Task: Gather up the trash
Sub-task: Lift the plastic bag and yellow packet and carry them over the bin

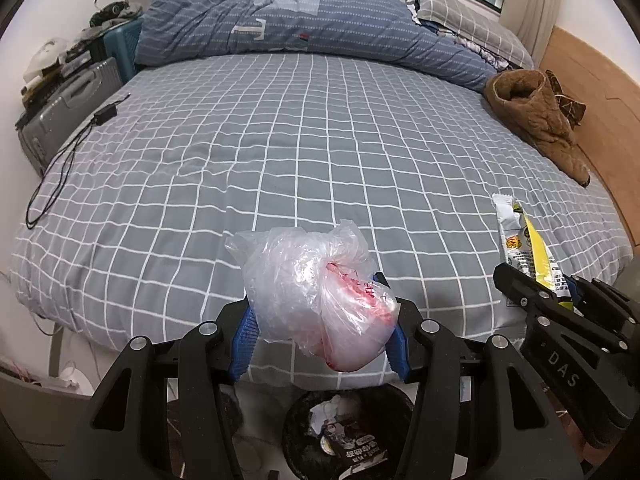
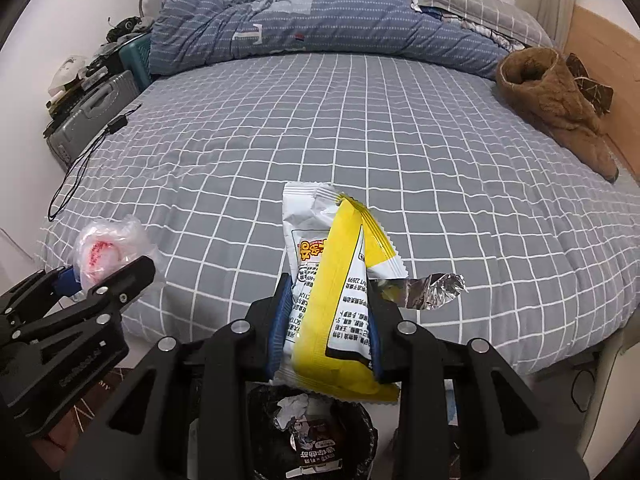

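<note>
Both claws pinch trash, left claw (image 1: 322, 320) plastic bag (image 1: 316, 300), right claw (image 2: 326, 320) snack wrapper (image 2: 336, 288), above part-filled bin (image 2: 312, 436).

Even, soft indoor light, cool cast. Strong fisheye curvature, black vignette at corners. Bed (image 1: 320, 152) sharp; faint shadows cast beneath grippers. Slight glare on foil (image 2: 436, 290).
</note>
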Tool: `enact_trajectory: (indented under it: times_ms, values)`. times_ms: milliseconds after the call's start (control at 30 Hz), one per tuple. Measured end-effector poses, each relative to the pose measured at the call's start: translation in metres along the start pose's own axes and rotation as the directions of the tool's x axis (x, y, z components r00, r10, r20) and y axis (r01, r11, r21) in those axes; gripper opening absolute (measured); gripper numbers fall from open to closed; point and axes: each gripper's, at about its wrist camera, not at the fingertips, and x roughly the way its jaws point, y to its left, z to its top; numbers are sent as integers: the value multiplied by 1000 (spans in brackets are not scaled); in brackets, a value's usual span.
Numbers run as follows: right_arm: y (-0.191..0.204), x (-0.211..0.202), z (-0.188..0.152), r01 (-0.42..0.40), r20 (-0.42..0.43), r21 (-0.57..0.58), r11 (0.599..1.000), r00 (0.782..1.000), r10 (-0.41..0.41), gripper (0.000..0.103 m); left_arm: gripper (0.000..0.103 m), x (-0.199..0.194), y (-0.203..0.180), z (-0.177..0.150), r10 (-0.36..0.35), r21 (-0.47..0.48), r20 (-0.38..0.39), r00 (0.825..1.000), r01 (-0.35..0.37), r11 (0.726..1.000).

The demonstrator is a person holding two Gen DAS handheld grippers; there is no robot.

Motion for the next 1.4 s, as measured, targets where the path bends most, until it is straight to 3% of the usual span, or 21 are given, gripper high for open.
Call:
enact_trajectory:
  times_ms: [600,1400]
  values:
    - [3,-54,-55,-24,27,-6,1000,999,24,31,52,-33,-14,-57,-20,-4,-13,1000,20,1000]
    - [11,-62,-142,-36,-44,-1,999,998,36,31,52,-29,-10,-153,-43,-50,-125,991,37,998]
